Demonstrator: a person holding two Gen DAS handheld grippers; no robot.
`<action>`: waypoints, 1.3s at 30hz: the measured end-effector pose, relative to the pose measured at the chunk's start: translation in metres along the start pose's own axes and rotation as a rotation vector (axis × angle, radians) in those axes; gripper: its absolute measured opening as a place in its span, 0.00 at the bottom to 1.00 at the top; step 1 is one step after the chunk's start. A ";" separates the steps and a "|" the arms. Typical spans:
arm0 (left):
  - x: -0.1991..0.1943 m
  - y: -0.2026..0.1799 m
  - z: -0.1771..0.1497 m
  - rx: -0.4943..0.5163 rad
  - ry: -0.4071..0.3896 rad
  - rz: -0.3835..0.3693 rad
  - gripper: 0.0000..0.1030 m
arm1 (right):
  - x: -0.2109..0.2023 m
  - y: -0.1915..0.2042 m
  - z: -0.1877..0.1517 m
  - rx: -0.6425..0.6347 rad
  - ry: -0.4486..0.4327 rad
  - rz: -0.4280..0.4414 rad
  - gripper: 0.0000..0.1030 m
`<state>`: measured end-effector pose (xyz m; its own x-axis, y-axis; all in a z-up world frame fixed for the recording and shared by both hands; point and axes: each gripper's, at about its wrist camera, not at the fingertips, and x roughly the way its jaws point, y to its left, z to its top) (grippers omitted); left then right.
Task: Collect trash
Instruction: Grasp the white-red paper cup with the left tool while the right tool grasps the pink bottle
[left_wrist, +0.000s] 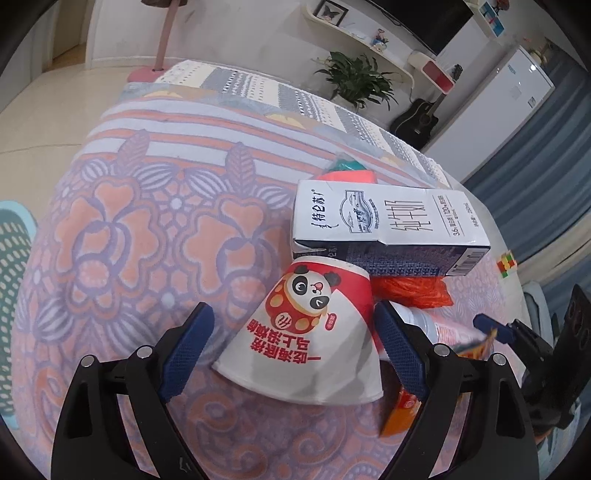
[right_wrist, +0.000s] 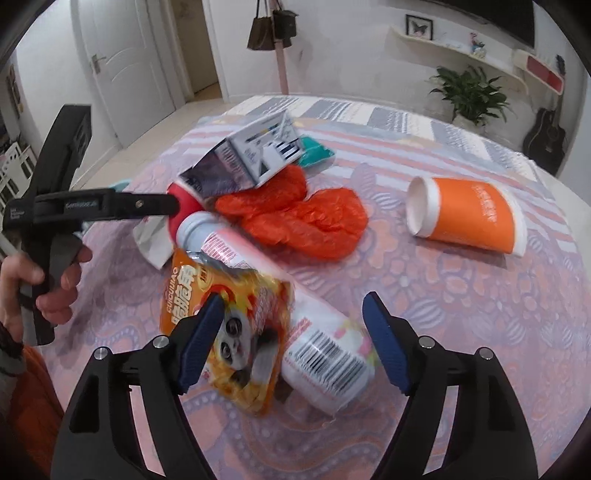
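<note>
Trash lies on a table under a floral cloth (left_wrist: 129, 229). In the left wrist view my left gripper (left_wrist: 295, 339) is open around a tipped panda paper cup (left_wrist: 310, 332). Behind it lie a white milk carton (left_wrist: 388, 225), an orange plastic bag (left_wrist: 413, 291) and a teal wrapper (left_wrist: 343, 166). In the right wrist view my right gripper (right_wrist: 295, 332) is open over a yellow snack packet (right_wrist: 236, 332) and a white bottle (right_wrist: 317, 354) lying on its side. An orange paper cup (right_wrist: 469, 218) lies at the right. The left gripper's body (right_wrist: 92, 205) is at the left.
A small colour cube (left_wrist: 506, 263) sits near the table's right edge. A potted plant (right_wrist: 472, 92), a guitar (right_wrist: 546, 136) and wall shelves stand behind the table. A pink coat stand (right_wrist: 282, 66) and a white door (right_wrist: 122, 62) are at the back.
</note>
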<state>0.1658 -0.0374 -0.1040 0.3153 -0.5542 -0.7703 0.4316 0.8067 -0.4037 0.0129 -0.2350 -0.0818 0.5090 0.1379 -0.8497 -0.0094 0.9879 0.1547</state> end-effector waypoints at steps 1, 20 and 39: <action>0.001 -0.003 -0.001 0.010 0.002 0.004 0.83 | 0.000 0.003 -0.002 -0.004 0.010 0.017 0.72; 0.002 -0.018 -0.009 0.092 0.008 0.058 0.78 | 0.004 -0.003 0.013 0.147 0.025 0.187 0.35; -0.036 -0.004 -0.009 0.057 -0.066 -0.021 0.72 | 0.043 0.036 0.012 0.092 0.199 0.200 0.50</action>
<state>0.1453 -0.0188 -0.0789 0.3596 -0.5847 -0.7272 0.4854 0.7828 -0.3894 0.0449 -0.1945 -0.1064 0.3259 0.3496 -0.8784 -0.0104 0.9304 0.3664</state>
